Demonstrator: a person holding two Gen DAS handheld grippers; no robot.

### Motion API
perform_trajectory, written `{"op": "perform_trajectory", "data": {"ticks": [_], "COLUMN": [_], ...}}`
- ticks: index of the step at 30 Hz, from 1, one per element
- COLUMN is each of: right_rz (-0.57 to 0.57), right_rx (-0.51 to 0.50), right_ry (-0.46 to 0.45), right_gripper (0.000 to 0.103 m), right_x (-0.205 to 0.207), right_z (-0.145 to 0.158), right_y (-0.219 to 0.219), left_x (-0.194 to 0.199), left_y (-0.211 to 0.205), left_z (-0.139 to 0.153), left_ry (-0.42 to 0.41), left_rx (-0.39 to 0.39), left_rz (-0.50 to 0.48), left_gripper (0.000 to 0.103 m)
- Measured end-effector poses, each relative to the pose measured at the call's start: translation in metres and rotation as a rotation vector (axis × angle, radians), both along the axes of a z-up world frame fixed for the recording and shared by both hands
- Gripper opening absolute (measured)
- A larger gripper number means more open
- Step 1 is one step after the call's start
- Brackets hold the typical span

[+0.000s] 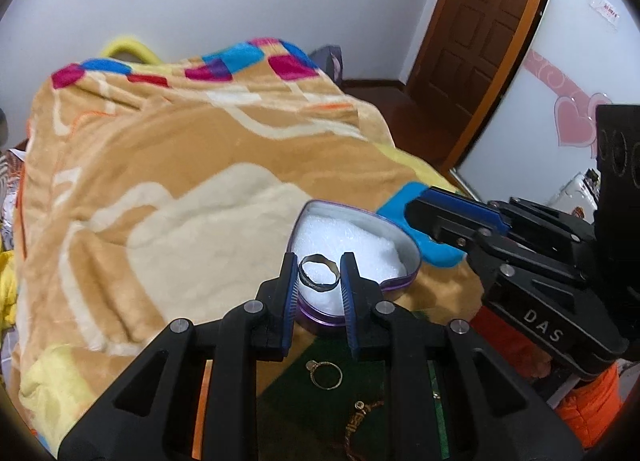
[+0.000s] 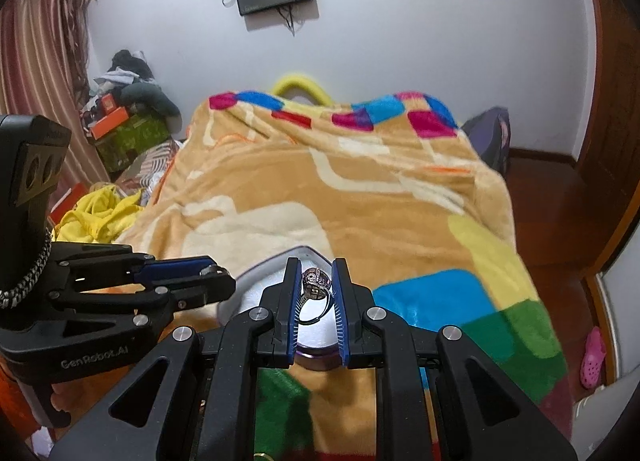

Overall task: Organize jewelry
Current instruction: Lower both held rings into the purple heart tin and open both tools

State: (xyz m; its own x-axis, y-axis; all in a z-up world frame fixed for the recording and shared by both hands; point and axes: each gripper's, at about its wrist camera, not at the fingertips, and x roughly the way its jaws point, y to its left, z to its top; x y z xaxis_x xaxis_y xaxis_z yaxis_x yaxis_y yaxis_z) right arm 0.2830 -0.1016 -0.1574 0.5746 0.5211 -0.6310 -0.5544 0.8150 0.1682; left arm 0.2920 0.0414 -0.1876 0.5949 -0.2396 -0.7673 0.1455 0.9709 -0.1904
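Your left gripper [image 1: 319, 275] is closed narrow on a plain band [image 1: 319, 272], pinched at its 3 and 9 o'clock sides, so the hoop faces the camera. It hangs over the near lobe of the heart tin [image 1: 412, 257], with the white foam [image 1: 352, 241] straight ahead at 12 o'clock and below.

Your right gripper [image 2: 316, 283] is likewise narrow, clamped on a stone ring [image 2: 316, 289]: stone up at 12, shank hanging toward 6. In the right wrist view the tin [image 2: 256, 273] sits directly under and ahead of it.

Both grippers crowd the same tin. The left comes in from the right one's 9 o'clock, the right from the left one's 3 o'clock. The left looks nearer the foam centre, so I'd lower that one first, tipping the band flat.

On the green cloth [image 1: 288, 389] at the left gripper's 6 o'clock, a thin ring [image 1: 326, 375] and a chain [image 1: 356, 421] still wait.
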Motion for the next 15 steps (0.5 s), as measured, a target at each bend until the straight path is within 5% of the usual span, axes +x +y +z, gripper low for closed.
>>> {"op": "perform_trajectory", "data": {"ticks": [15], "right_rz": [0.041], "right_rx": [0.004], "right_ry": [0.087], "right_gripper": [0.014], "right_x": [0.015], "right_z": [-0.010], "right_y": [0.004], "left_x": [0.012], "left_y": [-0.007], "left_z": [-0.009], "left_ry": [0.014], "left_rx": [0.008], "left_rz": [-0.038], "left_gripper": [0.020]}}
